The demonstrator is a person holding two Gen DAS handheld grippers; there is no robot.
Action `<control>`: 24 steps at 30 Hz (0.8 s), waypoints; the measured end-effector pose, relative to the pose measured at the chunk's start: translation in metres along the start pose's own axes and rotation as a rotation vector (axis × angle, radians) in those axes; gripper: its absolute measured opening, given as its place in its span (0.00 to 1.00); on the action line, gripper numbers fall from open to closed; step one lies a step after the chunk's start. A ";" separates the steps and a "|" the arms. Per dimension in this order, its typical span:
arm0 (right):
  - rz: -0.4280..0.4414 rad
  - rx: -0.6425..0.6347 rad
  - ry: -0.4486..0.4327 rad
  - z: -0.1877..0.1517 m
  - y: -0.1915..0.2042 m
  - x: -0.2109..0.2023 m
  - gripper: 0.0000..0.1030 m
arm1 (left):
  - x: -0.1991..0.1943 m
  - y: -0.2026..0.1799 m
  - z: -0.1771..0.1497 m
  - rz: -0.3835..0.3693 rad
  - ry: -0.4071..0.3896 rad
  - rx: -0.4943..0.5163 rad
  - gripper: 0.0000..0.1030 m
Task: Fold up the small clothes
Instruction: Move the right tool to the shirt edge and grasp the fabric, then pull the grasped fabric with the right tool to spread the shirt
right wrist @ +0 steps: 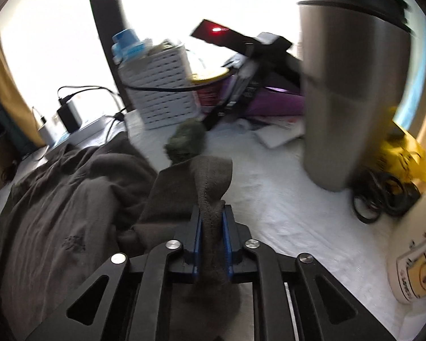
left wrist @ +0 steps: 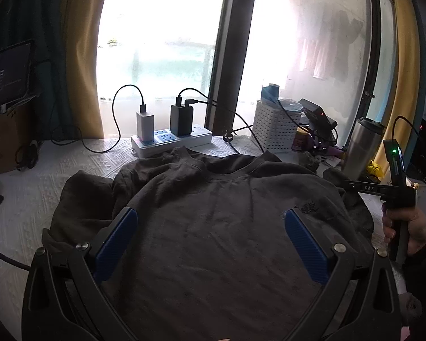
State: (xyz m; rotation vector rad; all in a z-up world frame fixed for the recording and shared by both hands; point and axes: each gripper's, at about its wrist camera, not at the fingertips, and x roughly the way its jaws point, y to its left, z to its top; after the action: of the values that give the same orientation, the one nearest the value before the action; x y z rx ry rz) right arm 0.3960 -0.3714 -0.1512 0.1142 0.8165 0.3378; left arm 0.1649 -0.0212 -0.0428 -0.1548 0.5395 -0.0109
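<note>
A dark grey-brown sweatshirt (left wrist: 218, 227) lies front up on the white textured table cover (left wrist: 28, 199), collar toward the window. My left gripper (left wrist: 210, 221) is open, its blue pads spread wide just above the shirt's chest. My right gripper (right wrist: 211, 221) is shut on the sweatshirt's sleeve cuff (right wrist: 211, 182), holding it up at the shirt's right side. The shirt body shows at the left of the right wrist view (right wrist: 56, 199). The right gripper's handle and the hand on it show in the left wrist view (left wrist: 397, 196).
A steel tumbler (right wrist: 346, 91) stands close on the right. A white basket (left wrist: 275, 128), a power strip with chargers (left wrist: 170, 139), cables, a yellow bag (right wrist: 406, 153) and clutter line the back by the window. A cream mug (right wrist: 414, 267) sits at far right.
</note>
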 end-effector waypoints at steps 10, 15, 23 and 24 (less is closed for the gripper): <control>-0.017 -0.030 -0.111 0.002 0.014 -0.046 0.09 | -0.015 -0.001 -0.001 -0.016 -0.029 -0.008 0.99; -0.018 -0.090 -0.168 0.010 0.043 -0.076 0.08 | -0.023 0.010 -0.003 -0.025 -0.045 -0.029 0.99; -0.022 -0.229 -0.177 0.002 0.113 -0.088 0.08 | -0.038 0.038 -0.009 -0.059 -0.066 -0.113 0.99; -0.028 -0.252 -0.162 -0.001 0.123 -0.083 0.08 | -0.041 0.040 -0.009 -0.065 -0.068 -0.121 0.99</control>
State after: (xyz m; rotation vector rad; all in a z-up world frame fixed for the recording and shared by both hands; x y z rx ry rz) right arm 0.3117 -0.2838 -0.0658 -0.1042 0.6097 0.3966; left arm 0.1238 0.0192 -0.0360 -0.2899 0.4673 -0.0364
